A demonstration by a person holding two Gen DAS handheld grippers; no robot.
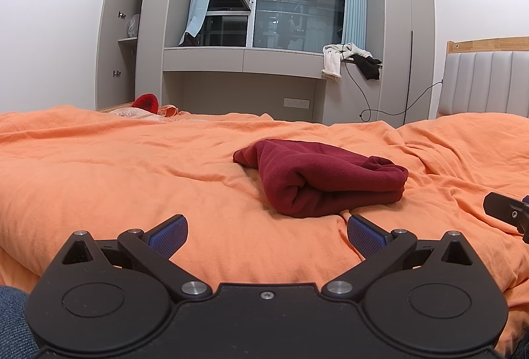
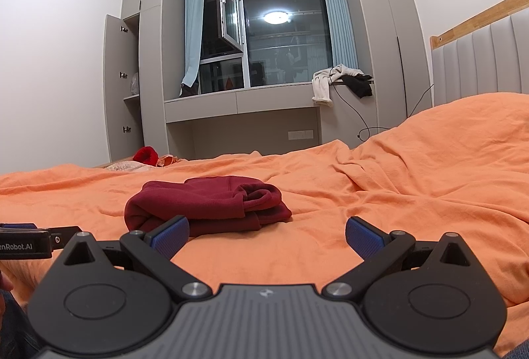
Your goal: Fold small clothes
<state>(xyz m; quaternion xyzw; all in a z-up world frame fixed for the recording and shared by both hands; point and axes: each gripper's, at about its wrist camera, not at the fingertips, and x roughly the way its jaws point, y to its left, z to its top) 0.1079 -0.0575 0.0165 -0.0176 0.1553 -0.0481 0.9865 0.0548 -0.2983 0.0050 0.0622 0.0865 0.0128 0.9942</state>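
On the orange bedspread (image 1: 132,160), a folded maroon garment (image 1: 324,180) is seen just beyond both grippers' wide-spread, empty jaws: left gripper (image 1: 267,233), right gripper (image 2: 267,235).

garment (image 1: 325,180): matt maroon knit cloth | bedsheet (image 1: 132,167): wrinkled orange woven cloth | left gripper (image 1: 267,235): matt black plastic, ribbed blue pads (image 1: 363,235)

Both grippers just hang low and level, side by side: left gripper (image 1: 267,231) spread wide, right gripper (image 2: 267,231) too, nothing held.
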